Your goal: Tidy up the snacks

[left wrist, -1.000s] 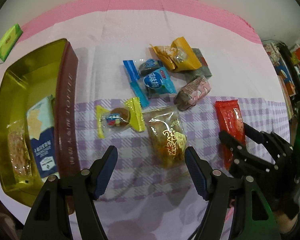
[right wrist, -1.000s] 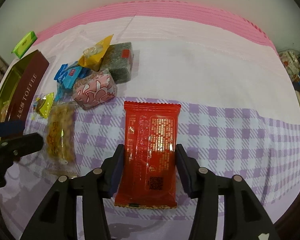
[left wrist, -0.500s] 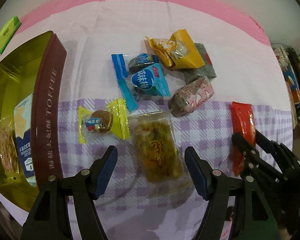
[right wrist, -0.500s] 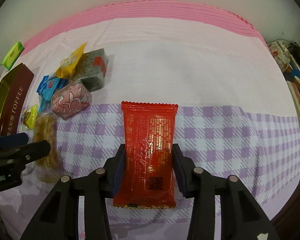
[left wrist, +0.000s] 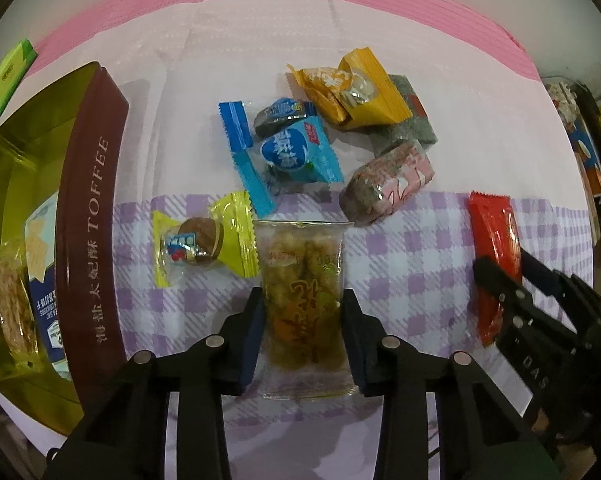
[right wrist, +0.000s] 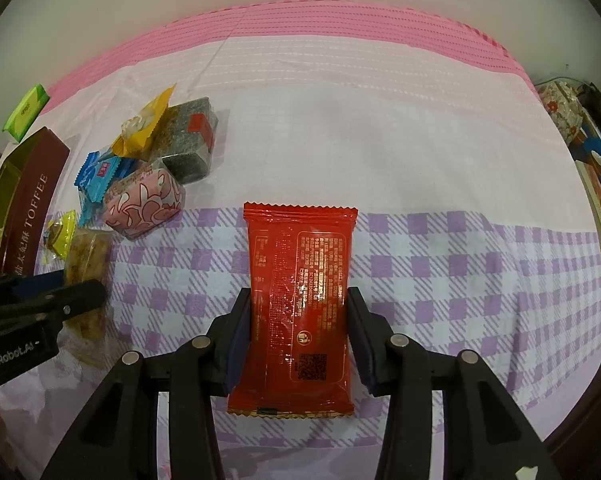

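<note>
On the pink and lilac-checked tablecloth point(right wrist: 440, 264), your left gripper point(left wrist: 303, 320), spread wide a moment ago, is closing on the clear-wrapped golden crispy snack bar point(left wrist: 303, 292), pads at its edges. Your right gripper point(right wrist: 299, 334) has tightened too and clamps the flat red foil snack packet point(right wrist: 299, 292). Both snacks look ready to lift toward the open brown-and-gold toffee tin point(left wrist: 88, 216), far left.
</note>
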Tool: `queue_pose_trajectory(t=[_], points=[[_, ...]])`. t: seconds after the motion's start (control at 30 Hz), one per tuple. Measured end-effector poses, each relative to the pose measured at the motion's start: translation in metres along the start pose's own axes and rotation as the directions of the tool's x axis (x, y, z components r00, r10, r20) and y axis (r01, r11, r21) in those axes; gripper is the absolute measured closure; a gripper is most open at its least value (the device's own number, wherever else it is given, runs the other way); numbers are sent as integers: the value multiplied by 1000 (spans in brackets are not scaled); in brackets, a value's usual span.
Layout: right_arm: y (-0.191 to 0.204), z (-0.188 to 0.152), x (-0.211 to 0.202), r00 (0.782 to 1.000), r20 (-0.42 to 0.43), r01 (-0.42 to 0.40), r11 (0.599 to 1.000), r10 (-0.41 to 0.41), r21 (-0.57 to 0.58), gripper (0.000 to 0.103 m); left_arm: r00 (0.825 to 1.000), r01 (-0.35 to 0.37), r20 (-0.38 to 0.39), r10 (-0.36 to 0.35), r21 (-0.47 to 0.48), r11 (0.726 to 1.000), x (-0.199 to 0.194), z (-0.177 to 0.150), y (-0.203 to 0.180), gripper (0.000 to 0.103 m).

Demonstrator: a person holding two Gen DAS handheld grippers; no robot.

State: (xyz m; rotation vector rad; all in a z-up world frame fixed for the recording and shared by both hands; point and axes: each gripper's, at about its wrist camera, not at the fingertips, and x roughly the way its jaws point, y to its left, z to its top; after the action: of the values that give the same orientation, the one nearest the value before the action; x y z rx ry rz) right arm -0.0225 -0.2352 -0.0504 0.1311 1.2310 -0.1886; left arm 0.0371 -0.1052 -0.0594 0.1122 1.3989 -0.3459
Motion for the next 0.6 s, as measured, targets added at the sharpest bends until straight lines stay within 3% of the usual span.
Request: queue_pose_trajectory(t=[0.6], points=[[0,0,1,1000,-1,2,1000,-2,-6,59,999,34,7,-35,97,995,-31,-39,5,65]])
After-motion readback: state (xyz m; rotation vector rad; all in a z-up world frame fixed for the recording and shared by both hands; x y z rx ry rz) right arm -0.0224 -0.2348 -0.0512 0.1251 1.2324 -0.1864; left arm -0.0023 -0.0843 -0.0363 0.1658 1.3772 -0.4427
